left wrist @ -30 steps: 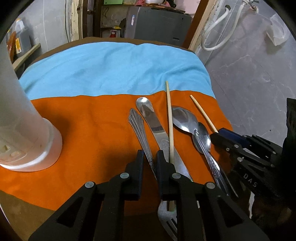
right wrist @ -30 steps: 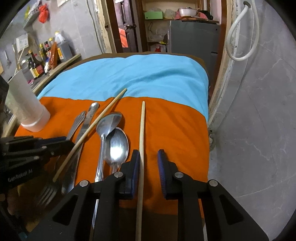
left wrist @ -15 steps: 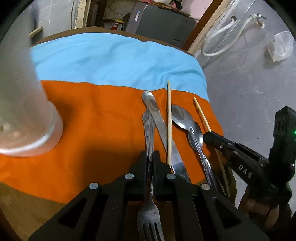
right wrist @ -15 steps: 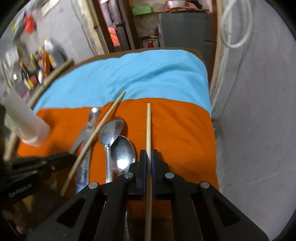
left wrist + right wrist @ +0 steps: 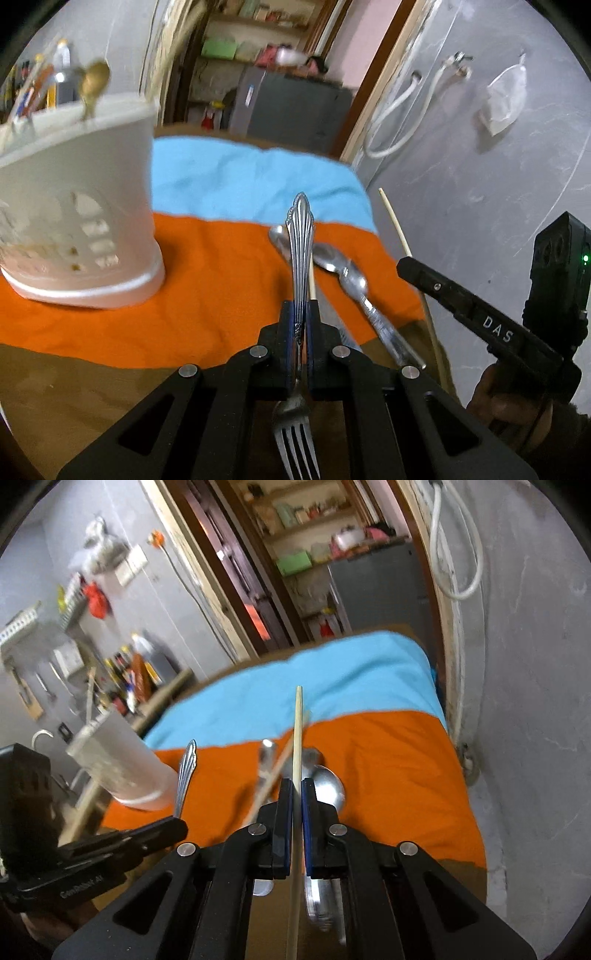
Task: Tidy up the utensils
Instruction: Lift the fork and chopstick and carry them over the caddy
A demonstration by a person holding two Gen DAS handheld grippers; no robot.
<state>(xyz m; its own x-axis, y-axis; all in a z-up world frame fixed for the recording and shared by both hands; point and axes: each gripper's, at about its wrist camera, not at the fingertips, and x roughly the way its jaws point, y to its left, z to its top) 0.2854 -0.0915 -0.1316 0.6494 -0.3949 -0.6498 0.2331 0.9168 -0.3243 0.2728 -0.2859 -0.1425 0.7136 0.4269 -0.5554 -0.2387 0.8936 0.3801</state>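
Steel fork with fluted handle (image 5: 300, 258) clamped in left gripper (image 5: 298, 325) jaws, handle forward, tines back. Pale wooden chopstick (image 5: 296, 746) pinched in right gripper (image 5: 294, 812) jaws, above orange cloth (image 5: 388, 768). White slotted plastic utensil holder (image 5: 85, 221) left of left jaws.

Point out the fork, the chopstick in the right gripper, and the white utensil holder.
fork (image 5: 301, 236), left wrist view, on its ribbed handle.
chopstick (image 5: 297, 734), right wrist view, on the shaft above the pads.
white utensil holder (image 5: 74, 206), left wrist view, on its side wall.
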